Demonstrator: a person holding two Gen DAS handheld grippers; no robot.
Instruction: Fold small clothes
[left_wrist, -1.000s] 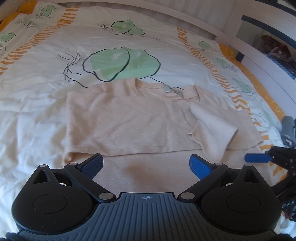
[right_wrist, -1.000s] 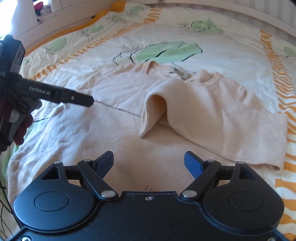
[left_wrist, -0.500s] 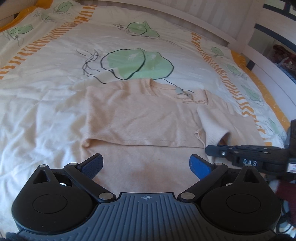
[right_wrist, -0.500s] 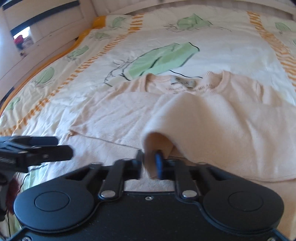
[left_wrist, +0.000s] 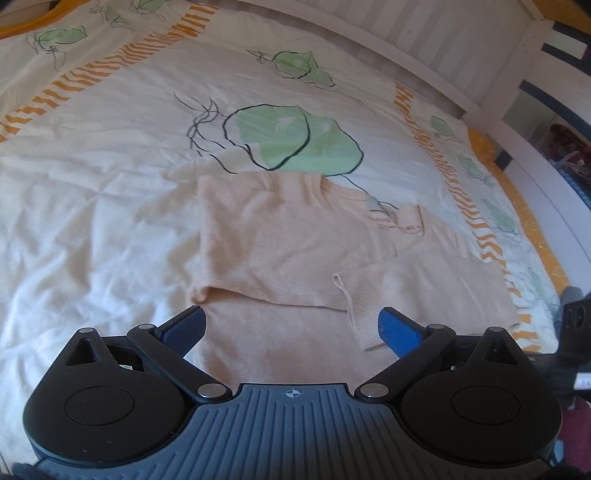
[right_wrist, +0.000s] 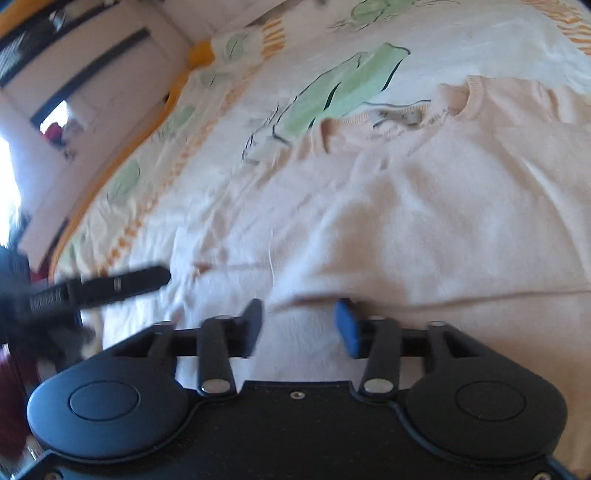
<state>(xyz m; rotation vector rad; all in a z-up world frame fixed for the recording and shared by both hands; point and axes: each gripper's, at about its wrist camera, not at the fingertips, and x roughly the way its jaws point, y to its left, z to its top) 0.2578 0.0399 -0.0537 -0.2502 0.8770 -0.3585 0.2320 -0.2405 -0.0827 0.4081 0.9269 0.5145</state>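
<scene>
Left wrist view showed the bedspread (left_wrist: 110, 206) filling the frame, with the peach sweater (left_wrist: 288, 240) lying flat at centre. It looked light, soft and limp, best pinched at its cuff (left_wrist: 360, 306) at four o'clock. The left gripper (left_wrist: 291, 326) was spread, empty. The right gripper (right_wrist: 299, 325) was opening, nothing pinched.

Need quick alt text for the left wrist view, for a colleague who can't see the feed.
A peach sweater lies on a leaf-print bedspread, its side and sleeve folded inward and a ribbed cuff nearest the camera. The left gripper hangs open just short of it, holding nothing.
</scene>
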